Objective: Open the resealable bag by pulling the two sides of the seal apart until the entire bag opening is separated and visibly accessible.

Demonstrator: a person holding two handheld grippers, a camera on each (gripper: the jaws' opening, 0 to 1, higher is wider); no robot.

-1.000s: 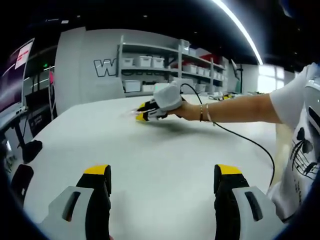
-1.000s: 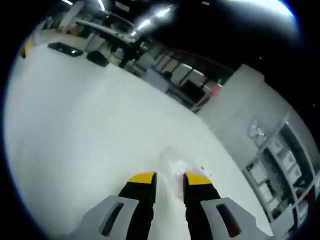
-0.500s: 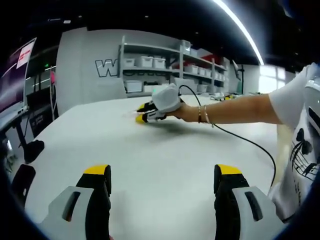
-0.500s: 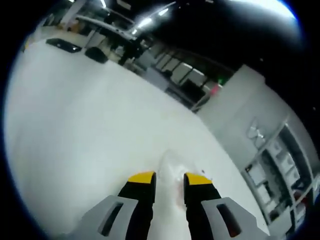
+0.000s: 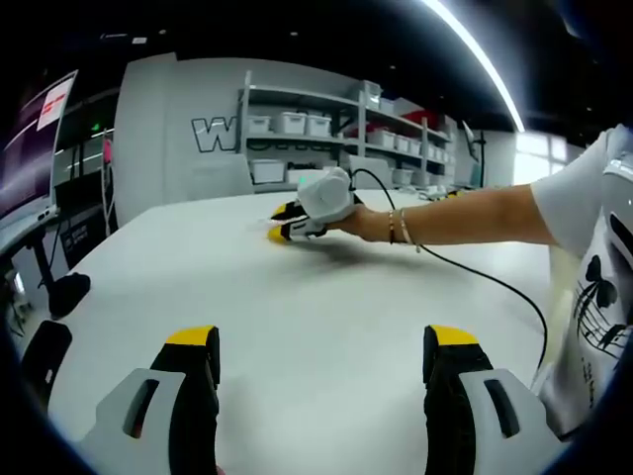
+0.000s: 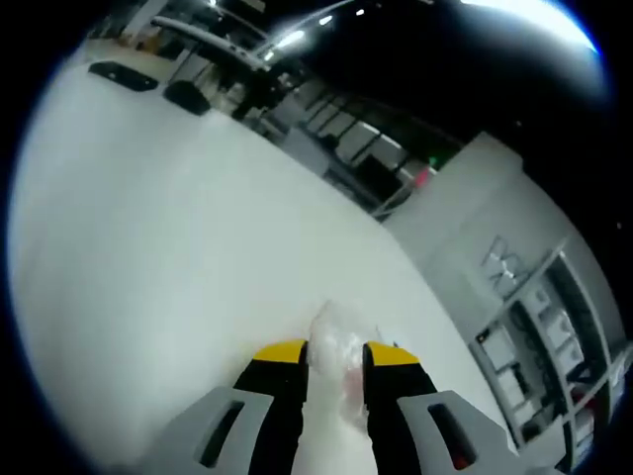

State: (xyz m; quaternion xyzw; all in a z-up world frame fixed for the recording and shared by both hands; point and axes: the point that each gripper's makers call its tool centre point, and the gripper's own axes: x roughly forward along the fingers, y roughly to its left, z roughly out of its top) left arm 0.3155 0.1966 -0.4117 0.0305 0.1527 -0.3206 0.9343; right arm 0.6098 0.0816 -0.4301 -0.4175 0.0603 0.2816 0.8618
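Clear plastic, right gripper view: resealable bag lies on the white table, one end between the yellow tips of the right gripper.
Right grip: jaws narrow around the bag; whether they pinch it I cannot tell.
Left gripper view: left gripper spread wide, holding nothing, well apart from the far bag.
Advice: pinch one seal lip only, then bring the left to the other lip.

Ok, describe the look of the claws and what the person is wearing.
Each claw has black jaws with yellow tips on grey mounts: the left claw, the right claw. In the left gripper view the right claw has a white body and trailing black cable. The person wears wrist bangles and a white printed T-shirt.
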